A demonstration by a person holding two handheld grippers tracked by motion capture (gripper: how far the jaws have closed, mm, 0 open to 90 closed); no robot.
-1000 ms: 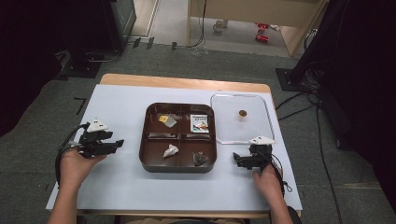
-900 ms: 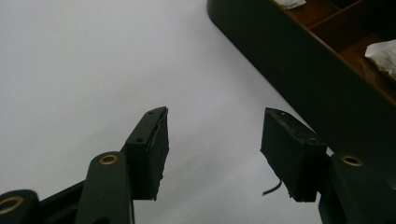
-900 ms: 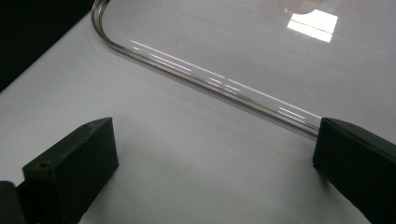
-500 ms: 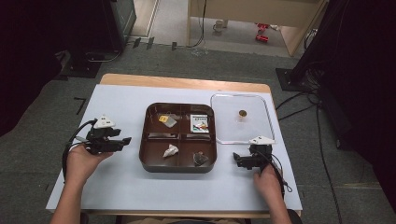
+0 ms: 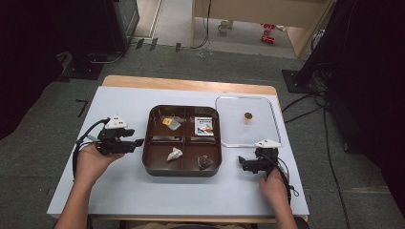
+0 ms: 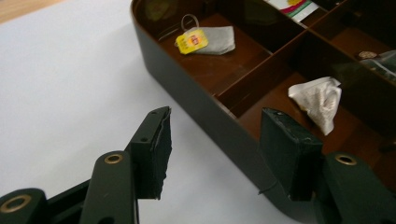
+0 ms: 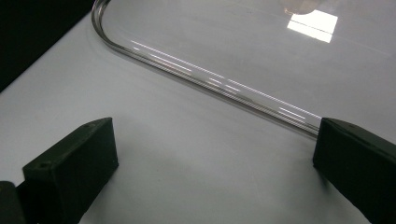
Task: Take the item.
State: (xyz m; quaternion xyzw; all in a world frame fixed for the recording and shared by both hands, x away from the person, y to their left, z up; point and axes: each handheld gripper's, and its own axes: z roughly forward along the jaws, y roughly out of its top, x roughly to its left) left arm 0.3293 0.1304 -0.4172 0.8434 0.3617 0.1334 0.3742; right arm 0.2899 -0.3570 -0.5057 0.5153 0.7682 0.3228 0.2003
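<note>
Nearest the person, both hands rest low on the white table [image 5: 119,191], each holding its tool ready, not working. The left gripper [image 5: 136,142] has its jaws spread with nothing between them, pointed at the left wall of the brown tray [image 5: 149,138], likely set to reach inside. The right gripper [image 5: 242,164], jaws released and empty, sits just near of the clear lid [image 5: 267,136]. Inside the tray, a crumpled white wrapper [image 5: 174,153] and a dark packet [image 5: 205,161] fill the near compartments; a yellow-tagged tea bag [image 5: 170,122] and a printed sachet [image 5: 205,126] lie farther. The tray wall stands between the left jaws and the contents. A small brown knob [image 5: 247,115] tops the lid.
</note>
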